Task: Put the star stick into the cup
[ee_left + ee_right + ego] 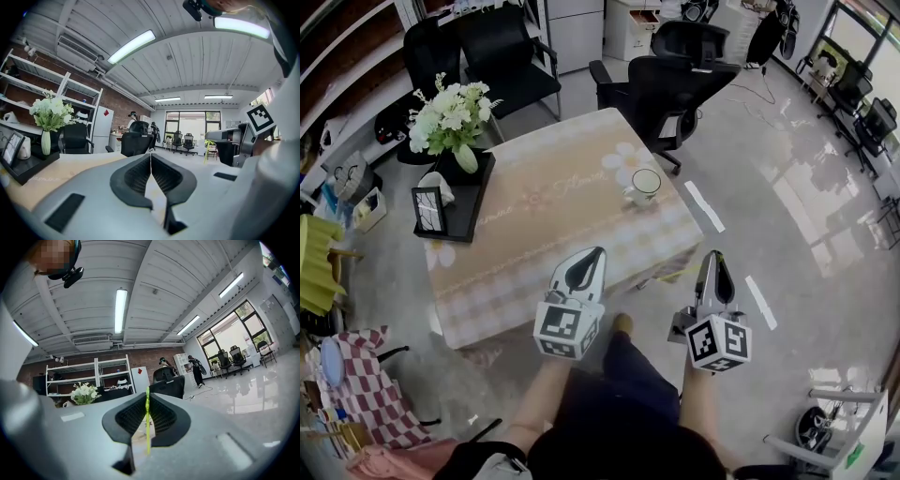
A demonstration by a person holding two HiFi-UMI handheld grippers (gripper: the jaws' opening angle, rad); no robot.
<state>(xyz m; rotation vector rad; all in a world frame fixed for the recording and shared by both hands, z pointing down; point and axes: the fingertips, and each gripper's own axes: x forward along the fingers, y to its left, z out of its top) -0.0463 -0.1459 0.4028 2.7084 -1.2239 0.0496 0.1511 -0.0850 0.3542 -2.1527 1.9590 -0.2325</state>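
The white cup (645, 186) stands near the right edge of the cloth-covered table (544, 216). My right gripper (713, 255) hovers off the table's near right corner, short of the cup, and is shut on the star stick. In the right gripper view the stick (148, 427) is a thin yellow-green strip pinched edge-on between the closed jaws (147, 394); its star end is hidden. My left gripper (597, 253) hangs over the table's near edge, jaws shut with nothing in them (150, 155). The cup is out of sight in both gripper views.
A vase of white flowers (450, 117) and a framed picture (428, 208) sit on a black tray (473, 202) at the table's left. Black office chairs (675, 80) stand beyond the far side. A checked cloth (366, 384) lies at the lower left.
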